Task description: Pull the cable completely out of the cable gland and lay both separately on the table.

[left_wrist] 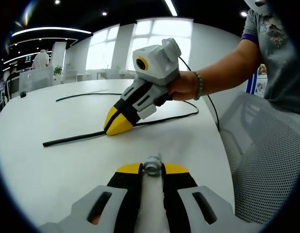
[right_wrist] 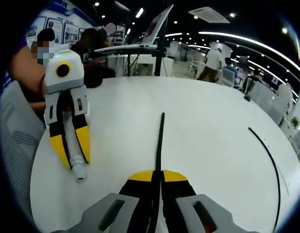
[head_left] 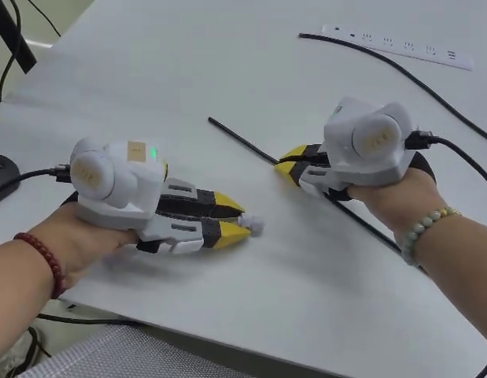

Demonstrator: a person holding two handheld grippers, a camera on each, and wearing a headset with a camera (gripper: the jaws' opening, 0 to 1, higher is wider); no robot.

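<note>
Mesh chair (head_left: 109,356) fronts white table (head_left: 227,71) bearing power strip (head_left: 400,46) and cable (head_left: 239,139).

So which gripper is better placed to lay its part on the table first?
Right, probably. The right gripper is shut on the cable, which already lies flat along the table, so opening should suffice. The left gripper holds the cable gland at its jaw tips; it might roll.

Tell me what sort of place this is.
Most likely an open-plan office or demo hall. There is a white work table with a power strip on it, a mesh office chair, long ceiling strip lights, and people among the desks behind.
</note>
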